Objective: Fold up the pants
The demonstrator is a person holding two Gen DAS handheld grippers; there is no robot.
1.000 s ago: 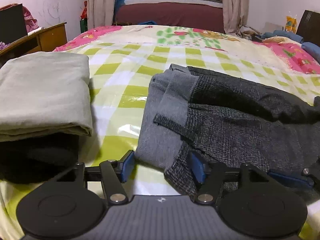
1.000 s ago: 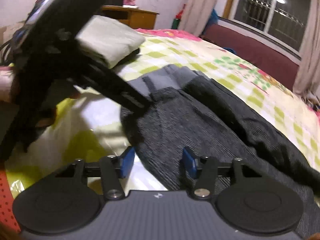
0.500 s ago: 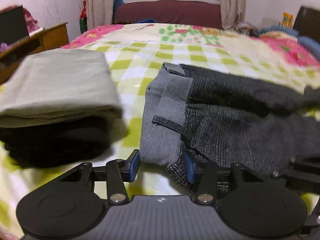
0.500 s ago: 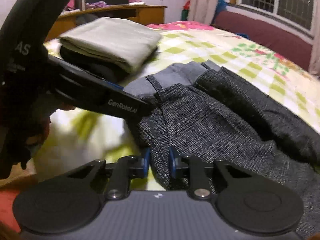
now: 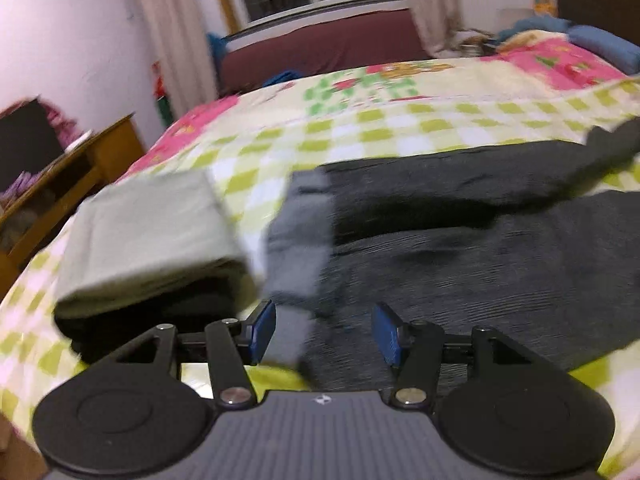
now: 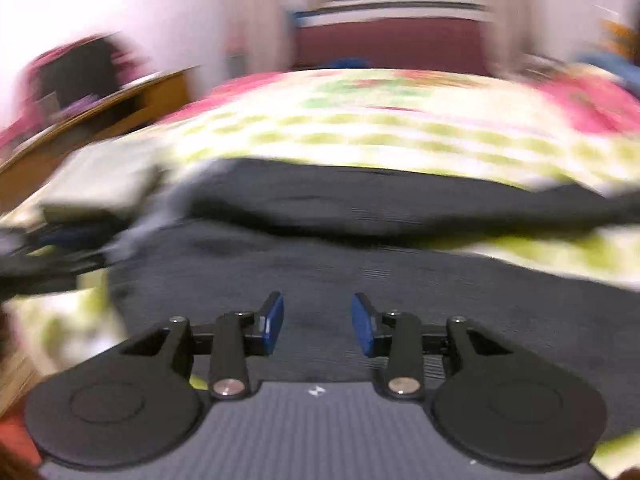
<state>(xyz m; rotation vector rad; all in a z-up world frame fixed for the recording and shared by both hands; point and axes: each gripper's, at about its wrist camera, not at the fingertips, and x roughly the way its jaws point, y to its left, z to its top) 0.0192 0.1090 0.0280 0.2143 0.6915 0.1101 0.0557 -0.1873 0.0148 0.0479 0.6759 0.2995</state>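
Note:
Dark grey pants (image 5: 460, 248) lie spread across the checked bedspread, with the lighter grey waistband (image 5: 300, 240) at their left end. My left gripper (image 5: 325, 332) is open, its blue pads either side of the waistband edge just above the cloth. My right gripper (image 6: 317, 324) is open over the near pant leg (image 6: 360, 264). Both views are motion-blurred. The left gripper shows as a dark blur at the left edge of the right wrist view (image 6: 48, 256).
A folded beige cloth (image 5: 152, 236) on a black folded garment (image 5: 160, 320) lies left of the pants. A wooden desk (image 5: 60, 184) stands beyond the bed's left edge. A maroon sofa (image 5: 320, 52) and window are at the back.
Both grippers, shut or nearly shut on the pants' waist edge half a second ago, have opened. Both cameras swung, and the right one now looks along the bed over the legs.

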